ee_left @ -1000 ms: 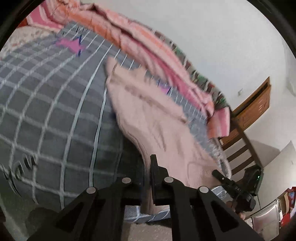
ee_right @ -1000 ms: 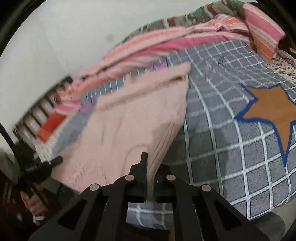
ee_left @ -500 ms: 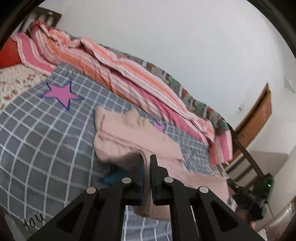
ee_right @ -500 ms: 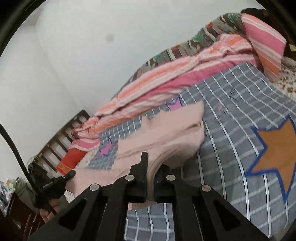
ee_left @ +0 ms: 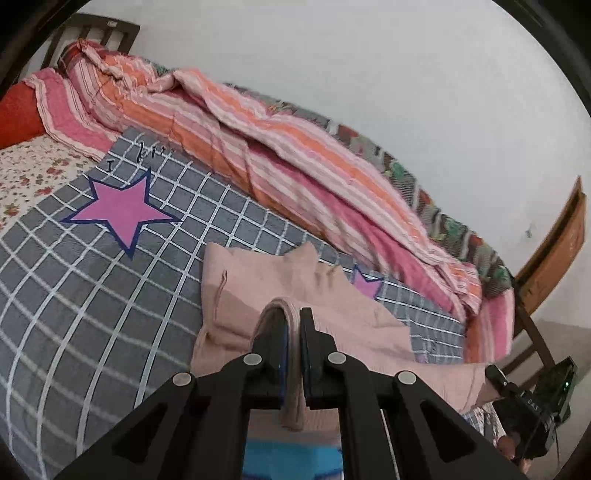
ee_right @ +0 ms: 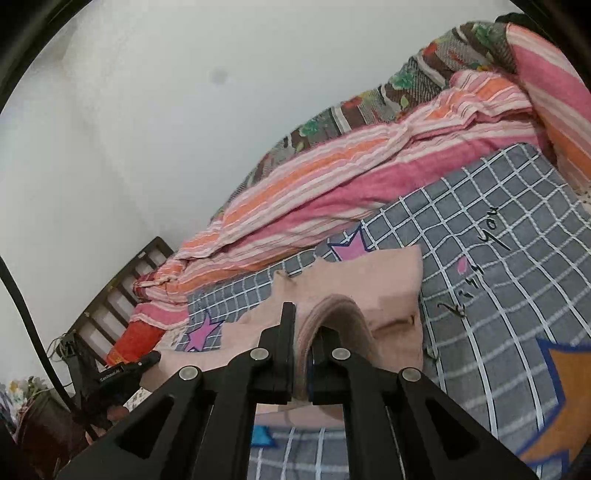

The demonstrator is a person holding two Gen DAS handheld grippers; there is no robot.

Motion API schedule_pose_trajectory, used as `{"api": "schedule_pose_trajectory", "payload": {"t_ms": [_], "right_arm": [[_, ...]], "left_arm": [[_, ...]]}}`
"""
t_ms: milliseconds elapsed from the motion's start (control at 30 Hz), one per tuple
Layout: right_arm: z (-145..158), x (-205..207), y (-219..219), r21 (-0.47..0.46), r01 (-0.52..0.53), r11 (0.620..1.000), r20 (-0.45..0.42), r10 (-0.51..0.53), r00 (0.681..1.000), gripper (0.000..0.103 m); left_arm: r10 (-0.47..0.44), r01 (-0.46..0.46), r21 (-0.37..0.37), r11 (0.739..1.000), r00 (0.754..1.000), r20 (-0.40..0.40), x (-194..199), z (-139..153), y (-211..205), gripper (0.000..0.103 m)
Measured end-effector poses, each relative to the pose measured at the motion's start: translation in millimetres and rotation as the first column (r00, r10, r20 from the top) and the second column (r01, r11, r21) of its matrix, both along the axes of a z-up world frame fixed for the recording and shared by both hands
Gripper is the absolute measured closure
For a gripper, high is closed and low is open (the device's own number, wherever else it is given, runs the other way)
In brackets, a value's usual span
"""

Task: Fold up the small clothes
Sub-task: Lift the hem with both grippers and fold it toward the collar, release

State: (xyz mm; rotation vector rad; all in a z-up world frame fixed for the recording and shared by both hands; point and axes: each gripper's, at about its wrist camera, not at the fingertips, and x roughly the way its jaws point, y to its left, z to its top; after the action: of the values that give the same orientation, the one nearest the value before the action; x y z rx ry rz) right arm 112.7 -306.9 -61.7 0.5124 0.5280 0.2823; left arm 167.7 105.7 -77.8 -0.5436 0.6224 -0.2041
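Note:
A pale pink knitted garment [ee_left: 295,295] lies on a grey checked bedspread [ee_left: 92,295], its near edge lifted off the bed. My left gripper [ee_left: 293,325] is shut on one near corner of it; the cloth loops over the fingertips. My right gripper [ee_right: 304,332] is shut on the other near corner of the same garment [ee_right: 369,280]. The near hem stretches between the two grippers. The right gripper shows at the lower right of the left wrist view [ee_left: 532,406], and the left gripper at the lower left of the right wrist view [ee_right: 122,373].
A rumpled pink and orange striped blanket [ee_left: 277,147] runs along the white wall behind the garment. A red pillow [ee_left: 18,114] and dark headboard [ee_left: 99,33] stand at one end. A wooden chair [ee_left: 554,258] is past the bed's other end. Stars are printed on the bedspread [ee_right: 517,295].
Both grippers have lifted the garment's near edge and carried it forward over the rest, so the cloth now bends back on itself. The views tilted up from the bed to the wall.

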Motion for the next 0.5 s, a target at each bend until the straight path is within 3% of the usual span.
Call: {"api": "schedule_pose_trajectory", "payload": {"t_ms": [500], "right_arm": [[-55.8,161.6,-3.7,-0.037,-0.007,0.999,-0.195,0.000,0.981,0.098]], "left_arm": [[0.052,-0.050,0.021,0.999,0.988,-0.147,137.4,-43.1,-6.0,0.095]]}}
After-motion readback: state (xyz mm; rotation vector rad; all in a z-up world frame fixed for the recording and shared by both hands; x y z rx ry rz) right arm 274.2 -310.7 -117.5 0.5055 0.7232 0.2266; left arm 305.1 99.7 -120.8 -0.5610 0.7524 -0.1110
